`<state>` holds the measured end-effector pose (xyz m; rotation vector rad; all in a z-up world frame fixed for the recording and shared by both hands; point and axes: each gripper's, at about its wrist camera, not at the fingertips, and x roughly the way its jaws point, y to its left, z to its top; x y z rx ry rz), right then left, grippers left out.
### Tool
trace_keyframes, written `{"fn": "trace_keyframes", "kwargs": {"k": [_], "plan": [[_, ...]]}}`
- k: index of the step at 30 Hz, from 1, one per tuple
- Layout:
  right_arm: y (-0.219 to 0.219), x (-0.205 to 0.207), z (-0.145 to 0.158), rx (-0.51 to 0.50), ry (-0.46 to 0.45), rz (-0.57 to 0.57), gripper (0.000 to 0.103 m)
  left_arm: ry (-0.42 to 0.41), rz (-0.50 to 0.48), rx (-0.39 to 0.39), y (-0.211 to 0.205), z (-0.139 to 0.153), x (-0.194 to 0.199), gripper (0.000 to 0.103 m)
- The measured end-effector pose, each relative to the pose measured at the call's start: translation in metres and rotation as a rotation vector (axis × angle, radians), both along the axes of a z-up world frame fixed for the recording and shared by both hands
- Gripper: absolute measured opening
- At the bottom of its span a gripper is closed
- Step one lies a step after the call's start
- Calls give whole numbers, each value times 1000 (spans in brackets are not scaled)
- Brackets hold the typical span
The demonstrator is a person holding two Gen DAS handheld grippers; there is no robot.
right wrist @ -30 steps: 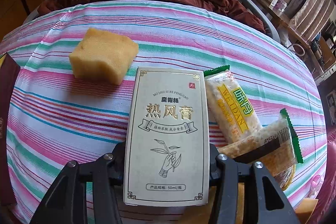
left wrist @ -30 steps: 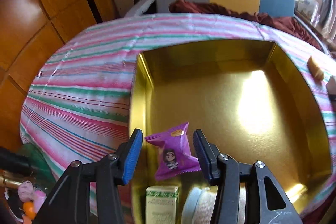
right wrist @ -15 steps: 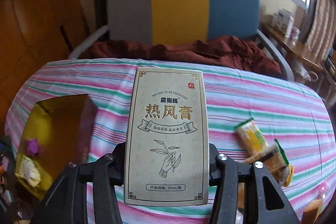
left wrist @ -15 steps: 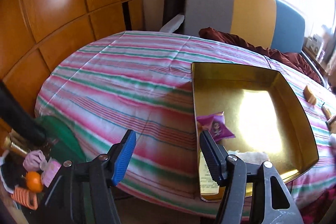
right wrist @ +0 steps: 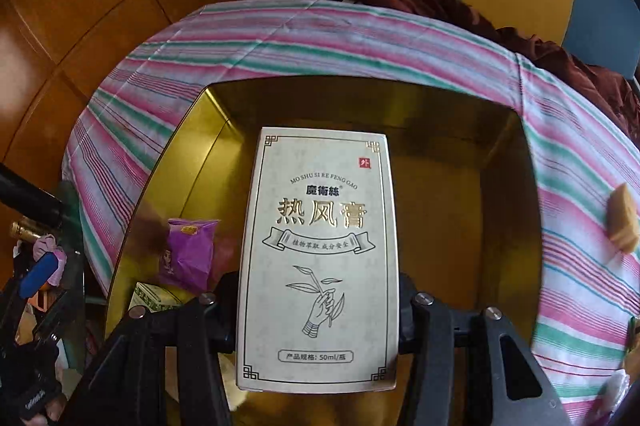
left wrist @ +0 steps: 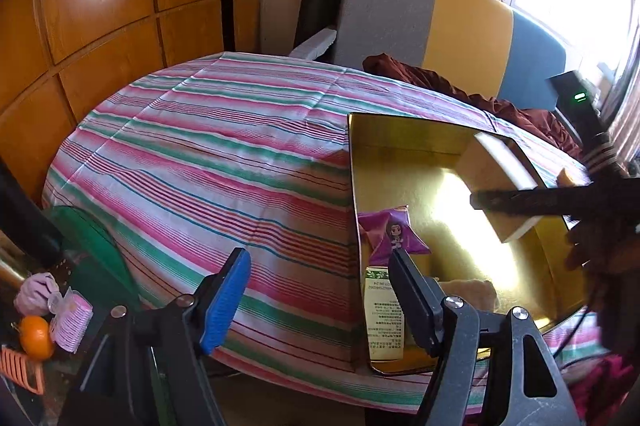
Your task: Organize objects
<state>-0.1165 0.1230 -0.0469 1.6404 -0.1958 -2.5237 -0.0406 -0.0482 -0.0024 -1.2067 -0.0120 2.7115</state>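
My right gripper (right wrist: 318, 306) is shut on a cream carton with Chinese print (right wrist: 320, 254) and holds it over the gold tin tray (right wrist: 508, 226). The carton also shows in the left wrist view (left wrist: 500, 194), above the tray (left wrist: 392, 134). A purple snack packet (left wrist: 394, 234) and a small green-and-white box (left wrist: 380, 318) lie in the tray's near left part; both show in the right wrist view, packet (right wrist: 190, 250) and box (right wrist: 154, 296). My left gripper (left wrist: 320, 298) is open and empty, left of the tray's near corner.
The tray sits on a striped cloth (left wrist: 200, 154) over a round table. A yellow sponge-like block (right wrist: 622, 228) lies on the cloth right of the tray. A grey, yellow and blue chair (left wrist: 440, 18) stands behind. Clutter with an orange (left wrist: 36, 336) lies below the left edge.
My right gripper has carried the carton from the right side of the table to above the tray. My left gripper has drawn back and left from the purple packet, staying open.
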Motion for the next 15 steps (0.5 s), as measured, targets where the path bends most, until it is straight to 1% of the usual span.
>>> {"fn": "trace_keyframes", "kwargs": {"k": [3,4,5,7,8,9,11,13,15], "plan": [[-18,-9,-18,-10,-27,14,53,-4,20,6,-4,-1,-2,72],[-25,-9,-22,-25,-35,21,59,-8,22,13,-5,-2,-2,72],[-30,-9,-25,-46,-40,23,63,-14,26,24,-7,-3,-3,72],[-35,-6,-29,-96,-36,30,78,-28,15,53,-9,-5,-4,73],[-37,-4,-30,-117,-31,38,81,-28,9,57,-9,-5,-4,74],[-38,-2,-30,-137,-26,48,86,-20,10,54,-8,-4,-3,77],[-36,4,-26,-160,-10,52,88,-2,9,44,-6,-3,-1,79],[-31,13,-18,-171,26,46,94,12,10,31,-3,-3,1,83],[-22,23,-8,-171,71,29,98,20,9,14,1,-3,2,84]]}}
